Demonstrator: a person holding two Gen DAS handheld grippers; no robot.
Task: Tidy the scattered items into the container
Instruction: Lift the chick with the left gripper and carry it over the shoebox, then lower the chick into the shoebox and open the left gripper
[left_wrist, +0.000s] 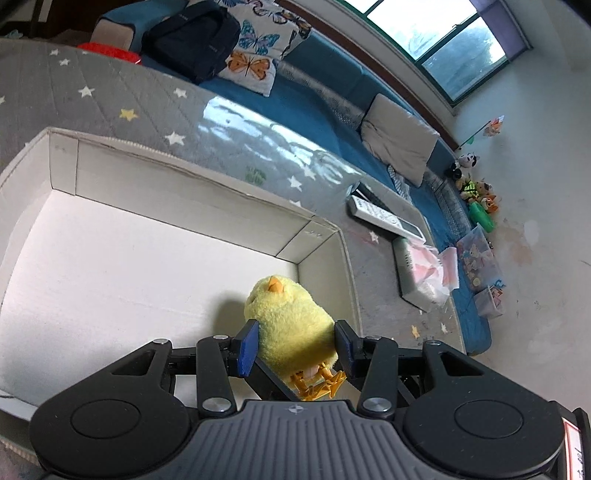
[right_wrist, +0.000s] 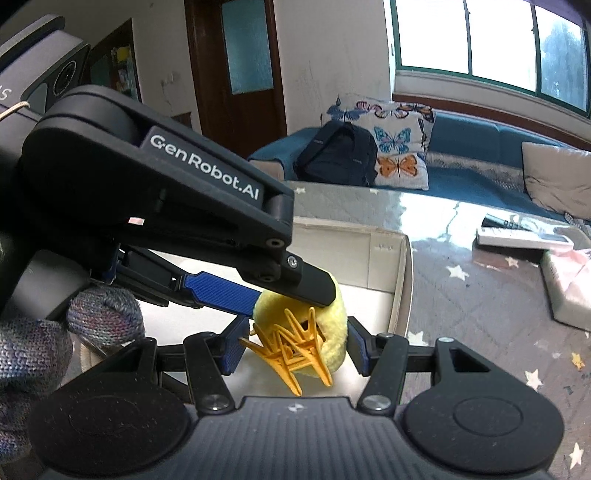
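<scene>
1. Left wrist view: your left gripper (left_wrist: 299, 347) has its blue-padded fingers (left_wrist: 248, 347) clamped on both sides of the yellow plush chick (left_wrist: 291, 321), held over the near right corner of the white cardboard box (left_wrist: 192, 184). The chick's beak points away from you and its orange plastic feet (left_wrist: 321, 386) dangle back toward the gripper body. The box sits on the grey star-print worktop (left_wrist: 110, 96), with a white remote (left_wrist: 386, 216) further right.

2. Right wrist view: your right gripper (right_wrist: 295, 345) sits right at the same chick (right_wrist: 332, 325), fingers (right_wrist: 232, 349) spread either side of it. Can't tell if they actually touch the fluff, so they look parted rather than pinching. The left gripper (right_wrist: 295, 291) reaches in from the upper left, gripping the chick from above. The box wall (right_wrist: 400, 280) stands just behind.
</scene>
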